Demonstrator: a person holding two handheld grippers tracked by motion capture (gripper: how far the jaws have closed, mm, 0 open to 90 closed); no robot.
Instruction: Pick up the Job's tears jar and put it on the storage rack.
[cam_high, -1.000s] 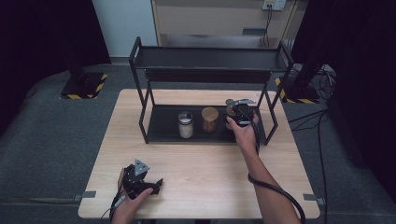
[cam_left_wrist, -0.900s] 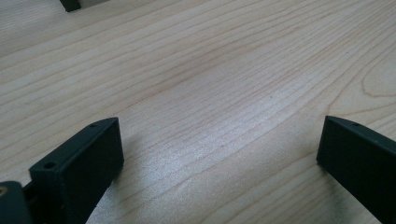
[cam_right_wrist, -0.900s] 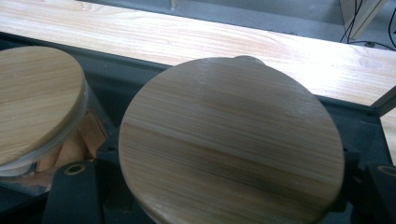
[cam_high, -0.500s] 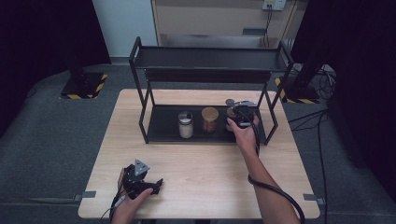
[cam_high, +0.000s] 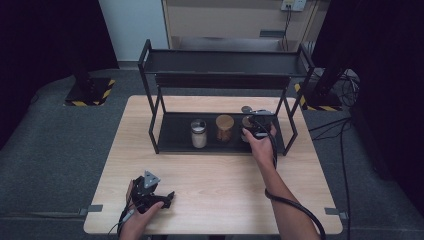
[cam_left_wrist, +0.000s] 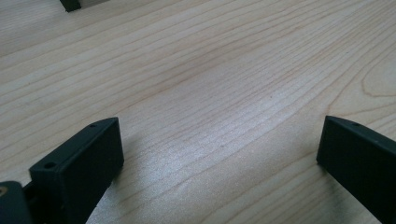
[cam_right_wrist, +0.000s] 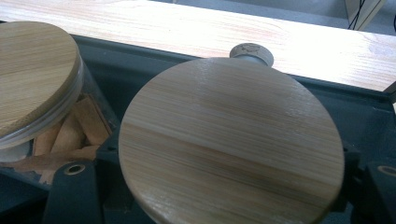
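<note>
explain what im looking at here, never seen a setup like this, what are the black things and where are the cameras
A person sits at a wooden table and holds a handheld two-jaw gripper in each hand. One camera looks down from above; one more rides on each gripper and looks along its black jaws.

On the table stands a black two-level rack. Its lower shelf carries a white-filled jar, a jar with a wooden lid that holds brown pieces, and a third wood-lidded jar.

The left gripper rests near the table's front edge; its own view shows the jaws wide apart with bare wood between them. The right gripper is at the third jar, with a jaw on either side below the lid. Whether it already grips is not clear.
</note>
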